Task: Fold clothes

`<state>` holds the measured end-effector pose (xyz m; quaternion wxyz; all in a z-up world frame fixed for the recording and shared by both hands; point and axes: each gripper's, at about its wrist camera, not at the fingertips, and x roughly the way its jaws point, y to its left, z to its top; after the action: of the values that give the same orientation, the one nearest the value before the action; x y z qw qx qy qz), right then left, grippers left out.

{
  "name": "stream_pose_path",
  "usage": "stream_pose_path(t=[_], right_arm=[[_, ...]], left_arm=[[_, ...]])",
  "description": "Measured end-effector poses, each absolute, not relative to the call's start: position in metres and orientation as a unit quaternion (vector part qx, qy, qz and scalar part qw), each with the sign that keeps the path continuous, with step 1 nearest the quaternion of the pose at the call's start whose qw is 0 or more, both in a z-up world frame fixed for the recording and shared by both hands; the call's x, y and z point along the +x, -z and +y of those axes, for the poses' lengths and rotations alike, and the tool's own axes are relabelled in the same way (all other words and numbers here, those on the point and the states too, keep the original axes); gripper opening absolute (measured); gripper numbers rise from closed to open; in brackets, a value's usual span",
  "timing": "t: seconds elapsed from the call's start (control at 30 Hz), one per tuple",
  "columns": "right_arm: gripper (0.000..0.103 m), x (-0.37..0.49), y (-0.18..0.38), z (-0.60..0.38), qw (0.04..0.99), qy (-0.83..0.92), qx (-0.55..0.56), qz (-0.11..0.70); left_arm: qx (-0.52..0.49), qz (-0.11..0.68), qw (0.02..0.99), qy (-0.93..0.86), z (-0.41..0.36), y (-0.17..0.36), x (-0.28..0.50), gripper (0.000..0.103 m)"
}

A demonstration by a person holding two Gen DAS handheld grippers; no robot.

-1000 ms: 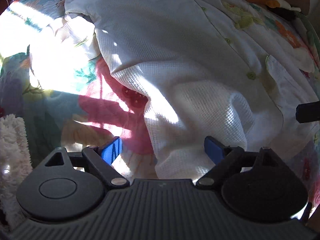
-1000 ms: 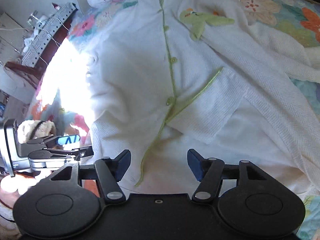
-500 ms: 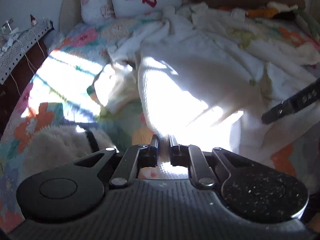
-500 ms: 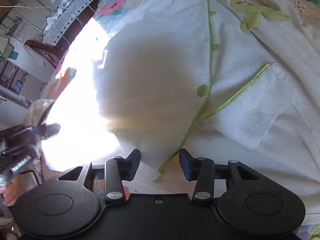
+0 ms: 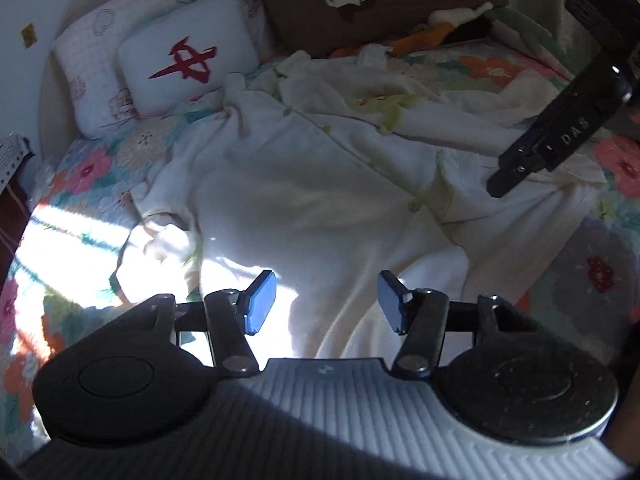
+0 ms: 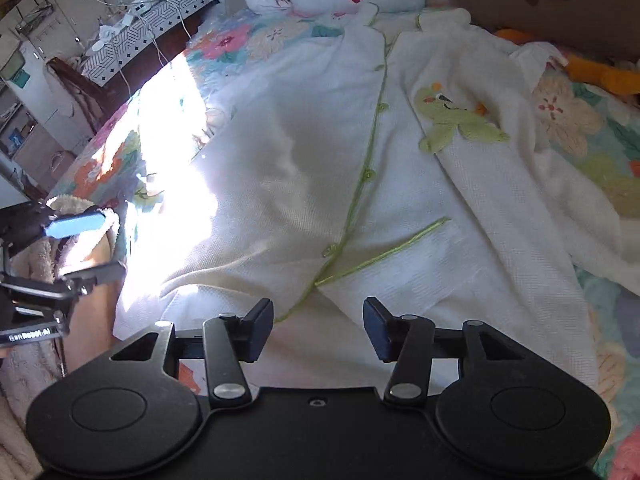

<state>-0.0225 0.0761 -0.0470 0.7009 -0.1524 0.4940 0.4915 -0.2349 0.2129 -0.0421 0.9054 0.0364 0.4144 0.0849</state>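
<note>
A white waffle-knit pyjama shirt (image 5: 320,184) with green piping, green buttons and a green frog patch (image 6: 452,120) lies spread on the floral bedspread (image 5: 80,168). It also shows in the right wrist view (image 6: 320,184). My left gripper (image 5: 326,302) is open and empty, above the shirt's near hem. My right gripper (image 6: 318,326) is open and empty, above the hem near the pocket (image 6: 400,264). The right gripper's body shows at the right of the left wrist view (image 5: 560,120). The left gripper shows at the left edge of the right wrist view (image 6: 60,240).
A white pillow with a red mark (image 5: 188,64) and a brown cushion (image 5: 360,0) stand at the bed's head. An orange plush toy (image 6: 600,72) lies beside the cushion. A cluttered side table (image 6: 132,28) stands left of the bed. A fluffy cream cloth (image 6: 24,360) lies at the near left.
My left gripper closed on the shirt's edge, lifted and pulled it, then opened and let go. My right gripper narrowed, then opened wide. Both have drawn back from the shirt.
</note>
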Motion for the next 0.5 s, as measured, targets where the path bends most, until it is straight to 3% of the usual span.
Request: stream_pose_path(t=[0.23,0.3,0.37,0.5], right_arm=[[0.063,0.017,0.065,0.046,0.753,-0.403,-0.221,0.47],[0.063,0.03,0.074,0.043,0.757,-0.387,-0.211,0.482],[0.063,0.037,0.08,0.049,0.755,-0.391,-0.195,0.488],[0.065,0.037,0.088,0.076,0.743,-0.421,-0.206,0.478]], left_arm=[[0.068,0.45,0.89,0.024,0.186,0.074,-0.191,0.056],[0.03,0.465,0.882,0.072,0.187,0.084,-0.177,0.063],[0.001,0.488,0.867,0.098,0.186,0.1,-0.162,0.077],[-0.009,0.515,0.855,0.062,0.189,0.13,-0.142,0.077]])
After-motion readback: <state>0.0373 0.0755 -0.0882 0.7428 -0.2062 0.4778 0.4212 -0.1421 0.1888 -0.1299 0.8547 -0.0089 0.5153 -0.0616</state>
